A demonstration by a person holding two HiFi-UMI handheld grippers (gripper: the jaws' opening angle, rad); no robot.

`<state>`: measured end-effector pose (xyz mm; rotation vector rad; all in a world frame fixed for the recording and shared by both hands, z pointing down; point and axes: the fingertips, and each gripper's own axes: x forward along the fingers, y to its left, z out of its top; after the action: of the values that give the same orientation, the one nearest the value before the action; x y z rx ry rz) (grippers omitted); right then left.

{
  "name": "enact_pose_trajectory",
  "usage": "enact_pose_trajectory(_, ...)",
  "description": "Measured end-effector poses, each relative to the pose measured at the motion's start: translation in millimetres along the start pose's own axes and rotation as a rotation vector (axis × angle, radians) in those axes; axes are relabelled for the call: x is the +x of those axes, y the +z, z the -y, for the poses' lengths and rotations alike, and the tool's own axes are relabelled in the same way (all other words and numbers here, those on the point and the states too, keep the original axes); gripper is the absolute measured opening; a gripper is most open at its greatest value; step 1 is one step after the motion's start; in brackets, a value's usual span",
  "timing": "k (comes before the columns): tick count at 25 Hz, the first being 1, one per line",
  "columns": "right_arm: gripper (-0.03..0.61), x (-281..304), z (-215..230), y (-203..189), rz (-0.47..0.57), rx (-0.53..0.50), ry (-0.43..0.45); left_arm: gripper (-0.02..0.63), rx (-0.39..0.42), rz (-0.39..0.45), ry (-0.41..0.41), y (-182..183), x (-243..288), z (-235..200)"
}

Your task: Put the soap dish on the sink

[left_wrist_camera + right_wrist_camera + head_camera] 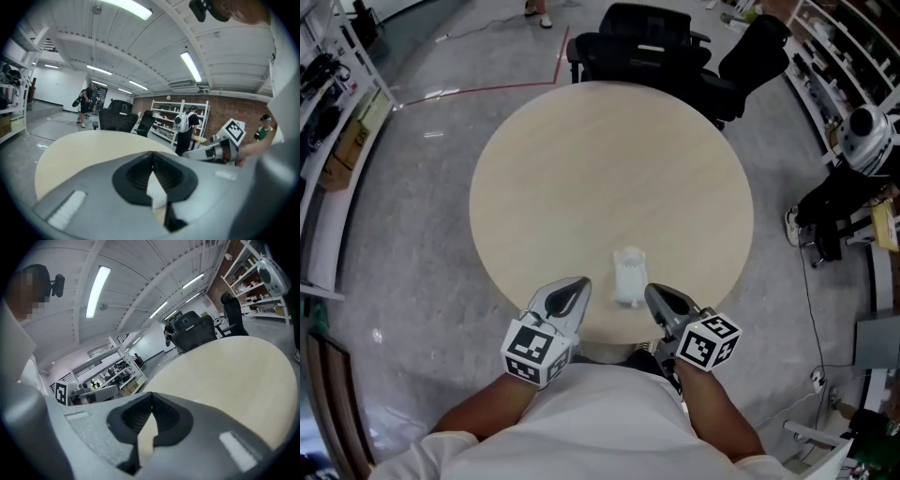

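White plastic, by its look, makes up the small pale soap dish point(628, 275). It stands on the round table point(609, 159) near the near edge, low in the head view and just right of centre. Whether it is the dish alone or already sits on a little sink is too small to tell.

The left gripper point(572, 292) lies just to its lower left and the right gripper point(661, 298) just to its lower right, neither touching it. Each gripper's own view shows the jaw tips pressed together with nothing caught between them; only the table and a pale patch show through the gap behind.

I judge the piece light, stiff and smooth, so it is likely to skid or tip on the bare top if nudged. The best hold looks to be across its narrower sides, low down, with a modest squeeze.
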<state>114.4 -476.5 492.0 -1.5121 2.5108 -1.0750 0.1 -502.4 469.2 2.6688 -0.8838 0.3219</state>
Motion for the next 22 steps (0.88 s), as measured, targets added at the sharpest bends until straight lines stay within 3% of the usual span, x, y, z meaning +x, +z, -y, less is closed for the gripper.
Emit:
enact_pose_trajectory(8,0.002,-2.0,-33.4,-12.6,0.018,-0.017,0.018,0.008,0.009,-0.013,-0.062,-14.6,-9.6,9.5)
enact_pose_trajectory(13,0.002,-8.3,-24.5,-9.9,0.012,0.018,0.034,0.008,0.002,0.020,-0.020,-12.0,-13.5,14.5)
enact_pose_trajectory(22,0.002,-41.0,-29.2,7.4,-0.010,-0.051,0.167,0.008,-0.031,0.077,0.120,-10.8,-14.2,43.7)
